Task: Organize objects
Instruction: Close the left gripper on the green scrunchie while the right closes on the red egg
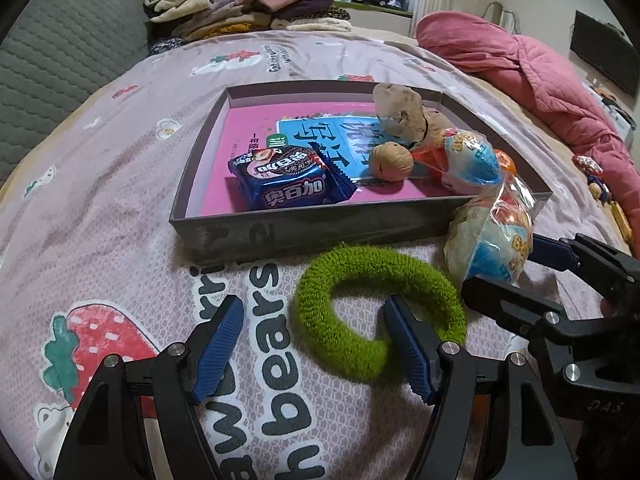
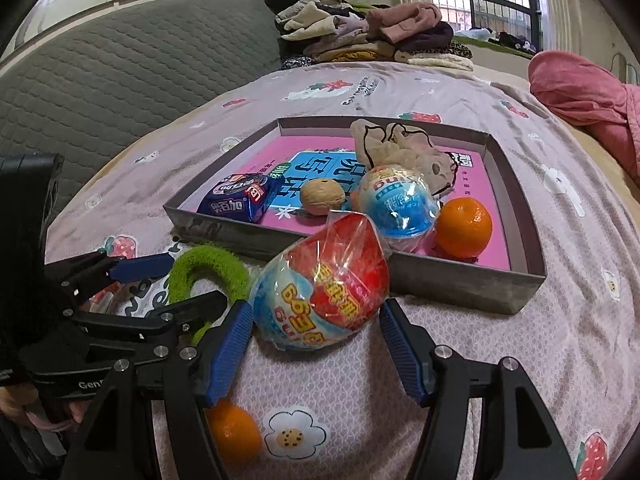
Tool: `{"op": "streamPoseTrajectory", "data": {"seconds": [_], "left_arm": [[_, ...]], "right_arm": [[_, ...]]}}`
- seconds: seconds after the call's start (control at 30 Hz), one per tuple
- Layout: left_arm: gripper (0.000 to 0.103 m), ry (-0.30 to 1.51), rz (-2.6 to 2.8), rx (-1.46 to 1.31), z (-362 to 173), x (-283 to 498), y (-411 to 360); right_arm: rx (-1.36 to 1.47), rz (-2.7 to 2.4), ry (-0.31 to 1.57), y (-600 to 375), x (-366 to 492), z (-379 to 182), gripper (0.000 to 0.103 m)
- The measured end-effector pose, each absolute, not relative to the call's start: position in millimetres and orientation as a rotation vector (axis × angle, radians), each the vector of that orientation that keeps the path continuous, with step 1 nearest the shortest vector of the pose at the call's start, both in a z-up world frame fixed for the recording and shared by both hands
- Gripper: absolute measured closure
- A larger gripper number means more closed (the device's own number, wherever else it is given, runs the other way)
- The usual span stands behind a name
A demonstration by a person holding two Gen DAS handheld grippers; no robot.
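A grey tray on the bed holds a pink book, a blue cookie pack, a walnut, a wrapped toy egg, a plush toy and an orange. A green fuzzy ring lies in front of the tray. My left gripper is open, one finger inside the ring. A second wrapped egg lies between the open fingers of my right gripper, which also shows in the left wrist view.
Another orange lies on the bedspread under my right gripper. Folded clothes are stacked at the far end of the bed. A pink quilt lies at the right. A grey padded headboard stands at the left.
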State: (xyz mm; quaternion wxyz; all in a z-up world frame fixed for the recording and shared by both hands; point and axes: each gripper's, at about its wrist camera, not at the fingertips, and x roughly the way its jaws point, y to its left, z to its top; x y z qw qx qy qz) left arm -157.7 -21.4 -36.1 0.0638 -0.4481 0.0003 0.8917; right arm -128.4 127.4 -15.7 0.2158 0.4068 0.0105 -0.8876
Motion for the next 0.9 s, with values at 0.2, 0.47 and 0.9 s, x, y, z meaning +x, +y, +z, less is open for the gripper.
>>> {"op": "streamPoseTrajectory", "data": {"seconds": [0.2, 0.47, 0.9], "left_arm": [[0.029, -0.040, 2.685, -1.365, -38.7, -165.0, -21.7], [0.032, -0.073, 2.682, -1.374, -40.1, -171.4, -20.1], [0.087, -0.092, 2.648, -1.351, -35.1, -172.6, -13.0]], "right_arm": [[1.133, -2.447, 0.009, 127.0, -134.0, -16.8, 0.034], [1.163, -2.448, -0.060, 134.1, -146.1, -19.8, 0.034], [1.169, -2.404, -0.203, 149.3, -155.5, -22.9, 0.042]]}}
